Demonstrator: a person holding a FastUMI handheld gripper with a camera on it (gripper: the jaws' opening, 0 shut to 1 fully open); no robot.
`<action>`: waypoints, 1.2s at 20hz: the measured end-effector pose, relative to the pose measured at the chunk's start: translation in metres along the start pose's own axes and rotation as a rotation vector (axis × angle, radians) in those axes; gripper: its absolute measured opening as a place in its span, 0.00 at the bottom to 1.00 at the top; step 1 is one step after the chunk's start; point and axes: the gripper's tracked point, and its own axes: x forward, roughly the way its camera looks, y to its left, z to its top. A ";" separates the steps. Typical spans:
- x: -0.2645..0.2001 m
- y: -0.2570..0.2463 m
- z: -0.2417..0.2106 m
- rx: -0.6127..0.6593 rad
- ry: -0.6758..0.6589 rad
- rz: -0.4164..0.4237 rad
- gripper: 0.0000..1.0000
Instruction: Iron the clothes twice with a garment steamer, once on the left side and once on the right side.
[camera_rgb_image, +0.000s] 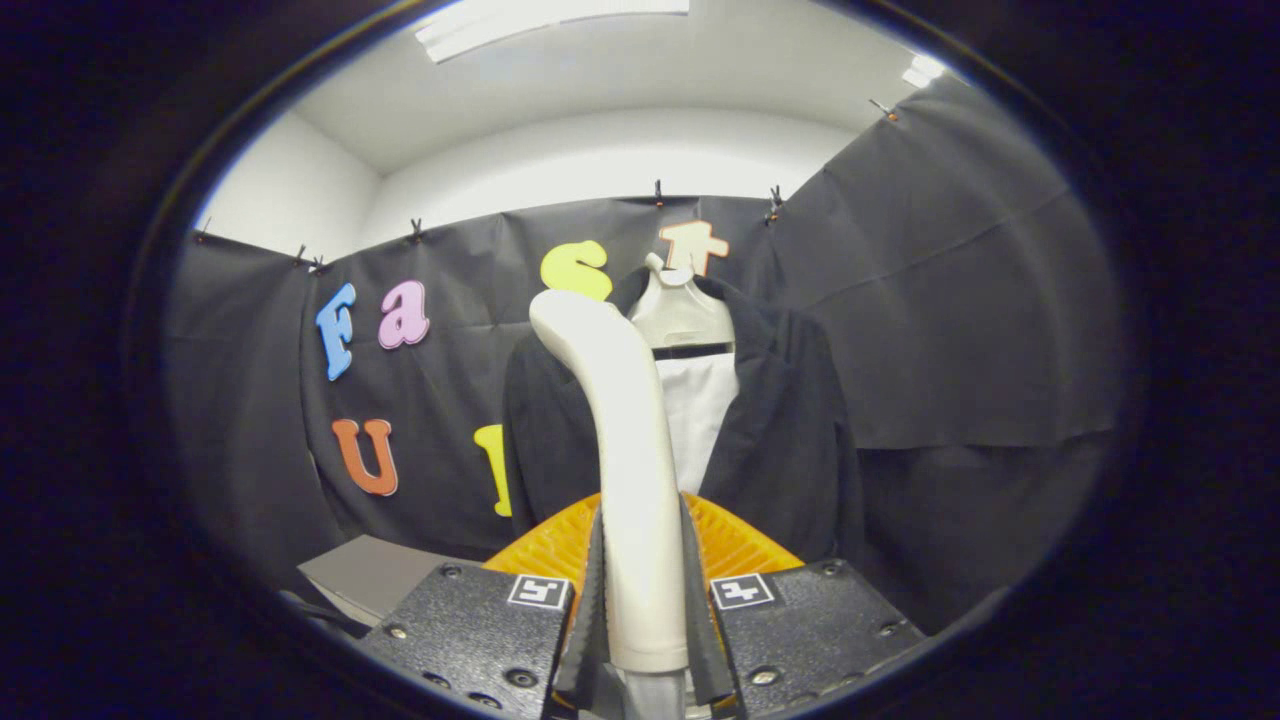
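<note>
**Steamer held upright before the hanging jacket**

The gripper (645, 600) has its two fingers (592, 600) closed narrow on the handle of the cream garment steamer (625, 450), one dark pad pressing each side; the steamer stands upright between them, its rounded head curving up and to the left; just behind the fingers sits an orange ribbed part (735, 545); a grey surface (365, 575) lies low to the left; beyond, well apart from the steamer, a dark jacket (780, 430) over a white shirt (700, 405) hangs on a pale hanger (680, 315) against the black cloth wall (960, 300).
</note>
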 end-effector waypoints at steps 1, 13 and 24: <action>0.008 0.001 -0.001 -0.010 0.000 -0.006 0.38; 0.048 0.002 -0.041 -0.171 0.043 -0.080 0.38; 0.024 -0.025 -0.110 -0.242 0.168 -0.102 0.38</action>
